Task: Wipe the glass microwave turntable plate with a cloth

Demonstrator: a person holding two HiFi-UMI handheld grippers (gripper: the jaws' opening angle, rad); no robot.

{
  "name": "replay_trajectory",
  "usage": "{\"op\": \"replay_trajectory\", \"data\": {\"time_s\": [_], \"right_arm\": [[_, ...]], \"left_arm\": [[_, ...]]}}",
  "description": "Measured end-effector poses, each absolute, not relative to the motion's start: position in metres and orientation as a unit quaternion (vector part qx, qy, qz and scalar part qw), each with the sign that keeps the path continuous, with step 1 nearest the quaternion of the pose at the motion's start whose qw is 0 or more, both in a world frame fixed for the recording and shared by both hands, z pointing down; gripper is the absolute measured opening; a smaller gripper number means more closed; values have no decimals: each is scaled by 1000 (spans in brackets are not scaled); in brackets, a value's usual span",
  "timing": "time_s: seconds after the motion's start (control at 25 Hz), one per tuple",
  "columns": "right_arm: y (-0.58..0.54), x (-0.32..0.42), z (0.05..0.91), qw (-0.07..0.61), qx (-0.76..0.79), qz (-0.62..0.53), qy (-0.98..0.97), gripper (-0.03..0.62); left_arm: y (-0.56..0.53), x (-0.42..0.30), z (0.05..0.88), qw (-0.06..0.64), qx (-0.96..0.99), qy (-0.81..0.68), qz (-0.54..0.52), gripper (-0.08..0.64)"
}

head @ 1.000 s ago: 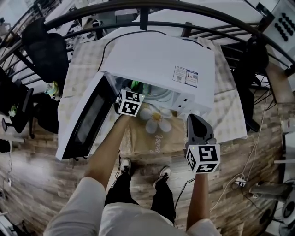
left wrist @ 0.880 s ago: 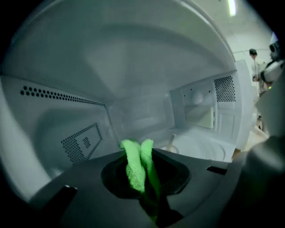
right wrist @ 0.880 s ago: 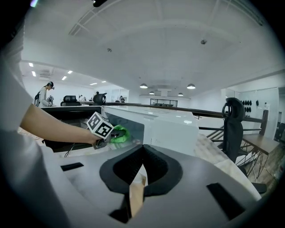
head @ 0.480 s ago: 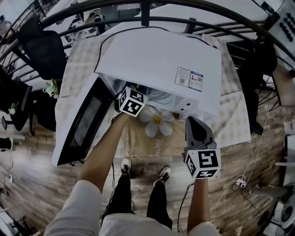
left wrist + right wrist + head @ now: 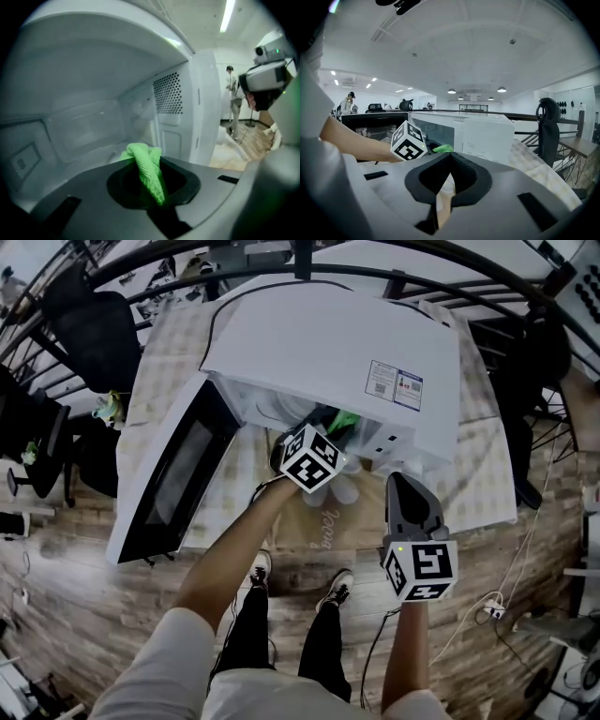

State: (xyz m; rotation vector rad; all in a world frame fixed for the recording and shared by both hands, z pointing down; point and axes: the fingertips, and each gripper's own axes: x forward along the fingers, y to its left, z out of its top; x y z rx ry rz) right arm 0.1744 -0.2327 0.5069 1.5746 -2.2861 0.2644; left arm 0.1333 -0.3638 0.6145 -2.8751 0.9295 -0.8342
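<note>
Pinching green cloth (image 5: 146, 165) – L hand-held gripper (image 5: 152, 194) reaching inside microwave (image 5: 328, 343).

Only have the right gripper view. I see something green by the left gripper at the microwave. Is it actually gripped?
Observer: Yes. The left gripper view shows the left gripper shut on a green cloth.
Operator: Is it inside the oven yet?
Observer: Yes, the cloth's bunched end is inside the microwave. I can't tell whether it touches anything.
Operator: Door?
Observer: In the head view the door stands wide open on the person's left.
</note>
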Motion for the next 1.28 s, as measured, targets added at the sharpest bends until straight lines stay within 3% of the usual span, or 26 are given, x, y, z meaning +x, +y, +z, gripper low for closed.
{"op": "replay_trajectory", "data": {"time_s": [0.08, 0.2, 0.4, 0.56, 0.96, 1.28], "right_arm": [[-228, 176, 505, 176, 557, 94, -806, 14], [-222, 176, 503, 182, 555, 89, -807, 14], [-218, 177, 507, 187, 553, 87, -807, 14], [-215, 177, 514, 190, 550, 90, -808, 14], [-216, 177, 521, 189, 561, 97, -800, 14], [-220, 169, 513, 177, 559, 101, -804, 14]], "left_arm": [[-350, 149, 608, -13, -932, 272, -238, 64], [-352, 142, 597, 19, -925, 300, -231, 64], [-405, 77, 592, 95, -864, 413, -273, 66], [-450, 29, 607, 116, -811, 474, -323, 64], [-435, 38, 630, 94, -837, 404, -358, 63], [-365, 100, 619, -17, -909, 305, -285, 61]]}}
